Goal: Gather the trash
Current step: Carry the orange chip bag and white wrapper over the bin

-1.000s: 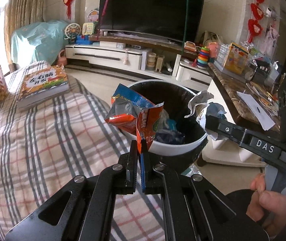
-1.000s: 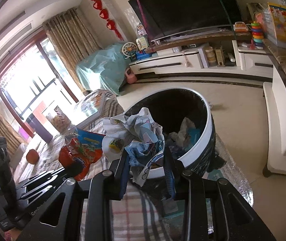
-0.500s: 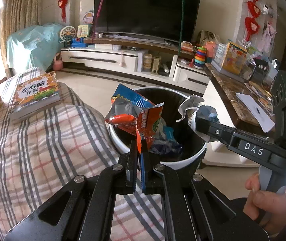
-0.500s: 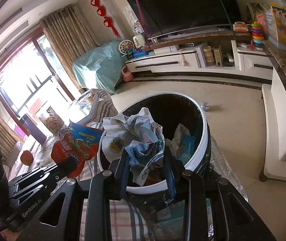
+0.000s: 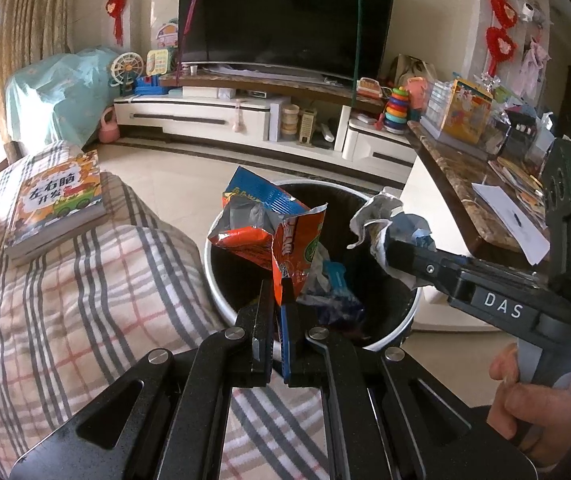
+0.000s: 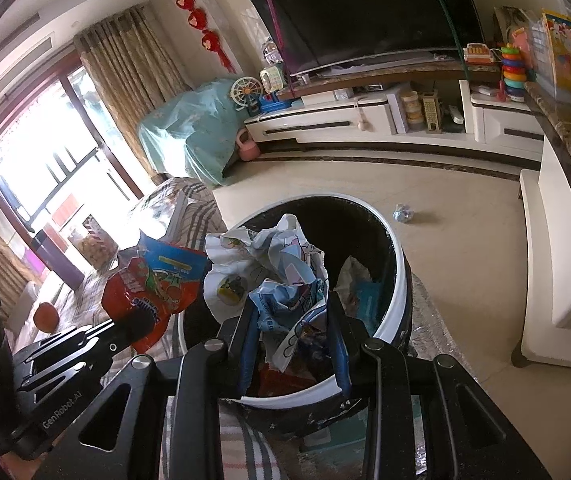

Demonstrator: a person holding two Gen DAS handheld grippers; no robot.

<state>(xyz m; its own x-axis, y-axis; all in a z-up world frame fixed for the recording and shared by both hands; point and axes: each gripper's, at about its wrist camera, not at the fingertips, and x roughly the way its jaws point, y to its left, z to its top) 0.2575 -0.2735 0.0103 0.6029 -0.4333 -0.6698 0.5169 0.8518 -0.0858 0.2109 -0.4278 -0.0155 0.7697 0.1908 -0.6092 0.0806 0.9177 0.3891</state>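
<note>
While both hands have drifted closer to the trash bin (image 5: 221, 304), the left gripper (image 5: 277, 308) stays clamped on the snack bag (image 5: 273, 232) and the right gripper (image 6: 293, 320) on crumpled paper (image 6: 269, 268), both over its mouth, so release looks next. Only the right view shows a stray scrap (image 6: 403, 213) on the floor.

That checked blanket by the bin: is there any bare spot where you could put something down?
Yes: the checked blanket lies bare between the book and the trash bin. The bin's mouth is crowded, with the snack wrapper and crumpled paper held over it.
</note>
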